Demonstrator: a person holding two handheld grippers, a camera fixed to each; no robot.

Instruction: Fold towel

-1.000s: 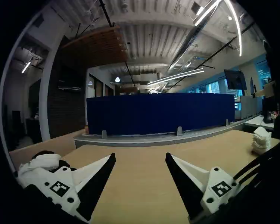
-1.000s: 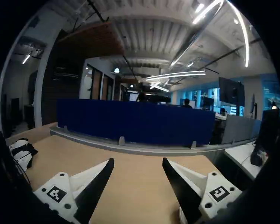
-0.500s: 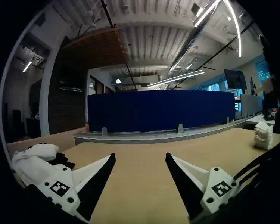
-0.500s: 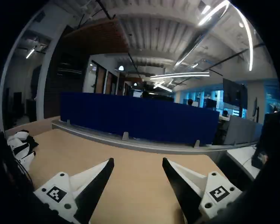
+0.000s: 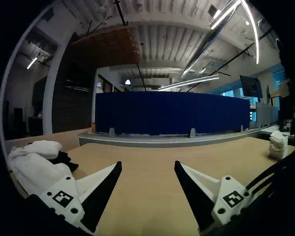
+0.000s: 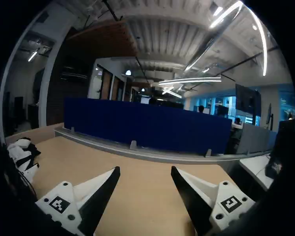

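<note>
The left tongs (image 5: 147,163) hung spread wide over the wooden worktop (image 5: 226,153), pinching nothing. A crumpled white towel (image 5: 33,167) lay on the worktop, on the near side of the blue partition (image 5: 171,112) and off its left end, with a dark item (image 5: 64,159) touching it. A stack of folded white cloths (image 5: 277,143) sat near the partition's right end. In the right gripper view, the right tongs (image 6: 144,169) were likewise spread and empty, pointing toward the partition.

No text, label or number is readable.
</note>
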